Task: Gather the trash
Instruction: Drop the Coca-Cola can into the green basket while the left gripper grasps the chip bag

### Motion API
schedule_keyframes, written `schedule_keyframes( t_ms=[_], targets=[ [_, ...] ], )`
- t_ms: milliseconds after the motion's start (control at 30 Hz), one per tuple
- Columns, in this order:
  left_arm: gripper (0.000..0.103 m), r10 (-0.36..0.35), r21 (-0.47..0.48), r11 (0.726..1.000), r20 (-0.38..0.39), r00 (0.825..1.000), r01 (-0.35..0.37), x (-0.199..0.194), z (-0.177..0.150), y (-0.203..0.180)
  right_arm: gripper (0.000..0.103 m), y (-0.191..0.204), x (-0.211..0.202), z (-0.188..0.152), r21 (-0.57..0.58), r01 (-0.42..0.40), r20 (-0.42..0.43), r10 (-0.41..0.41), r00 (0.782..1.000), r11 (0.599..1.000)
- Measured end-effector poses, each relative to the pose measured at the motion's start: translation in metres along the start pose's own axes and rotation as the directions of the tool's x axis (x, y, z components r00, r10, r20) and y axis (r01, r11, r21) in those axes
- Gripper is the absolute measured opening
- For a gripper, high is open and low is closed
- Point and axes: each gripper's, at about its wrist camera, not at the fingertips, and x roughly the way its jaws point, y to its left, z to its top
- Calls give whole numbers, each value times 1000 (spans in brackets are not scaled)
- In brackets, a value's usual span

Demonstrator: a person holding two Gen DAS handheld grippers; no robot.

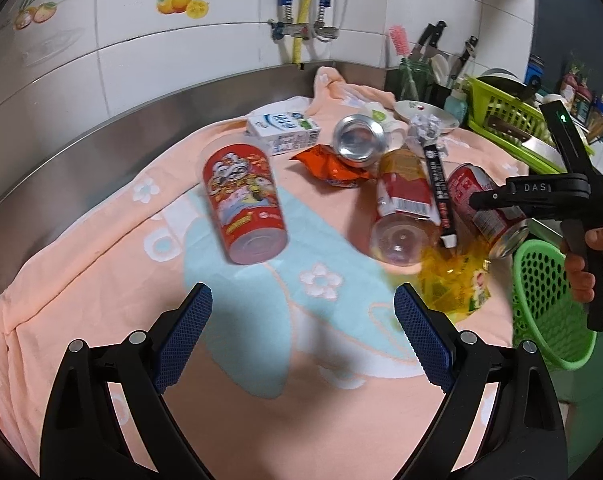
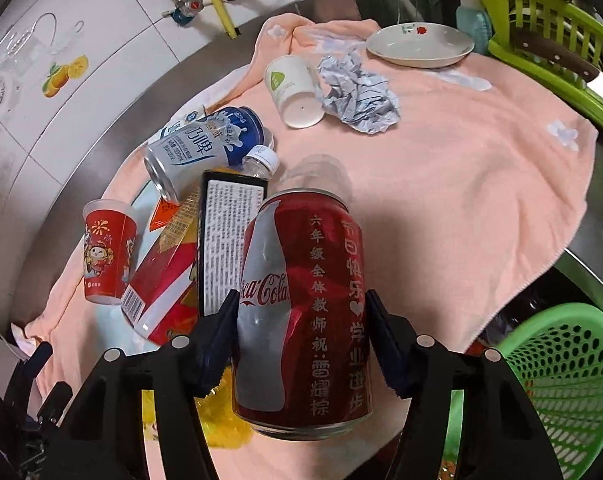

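The dented red cola can (image 2: 301,312) lies between the two blue-padded fingers of the right gripper (image 2: 303,340), its long axis running forward along the fingers and its base rim nearest the camera. The left pad touches the can's silver side, while the right pad sits at the red side with what looks like a sliver of gap, so this reads as a grip just closing rather than a firm clamp, and I cannot tell whether the can is off the peach towel-covered worktop (image 2: 481,184) yet. From the left wrist view the right gripper (image 1: 501,216) angles steeply down onto the can (image 1: 481,208), with a hand (image 1: 585,264) wrapped round its handle. The green perforated plastic basket (image 2: 561,384) sits just beside the can on the right, below the worktop's edge, so the carry is likely a short swing that way. The left gripper (image 1: 303,308) hangs wide open and empty over the towel, the red printed paper cup (image 1: 243,204) lying on its side ahead of it, well apart from the fingers.
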Motion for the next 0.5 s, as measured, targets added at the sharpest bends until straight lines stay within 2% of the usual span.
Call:
schedule_keyframes(
  t_ms=[100,300,500],
  targets=[
    [91,-21,26,999,9,1000,21,-3,-1,-10,59,-4,-9,-6,0,5,11,-5,1000,1000],
    [91,-115,99,989,22,993,112,-4,-4,-35,59,-12,-32,-18,1,11,39,-11,999,1000],
    [91,-189,233,955,-7,982,185,12,-8,-73,59,-21,-59,-31,5,24,75,-24,997,1000]
  ],
)
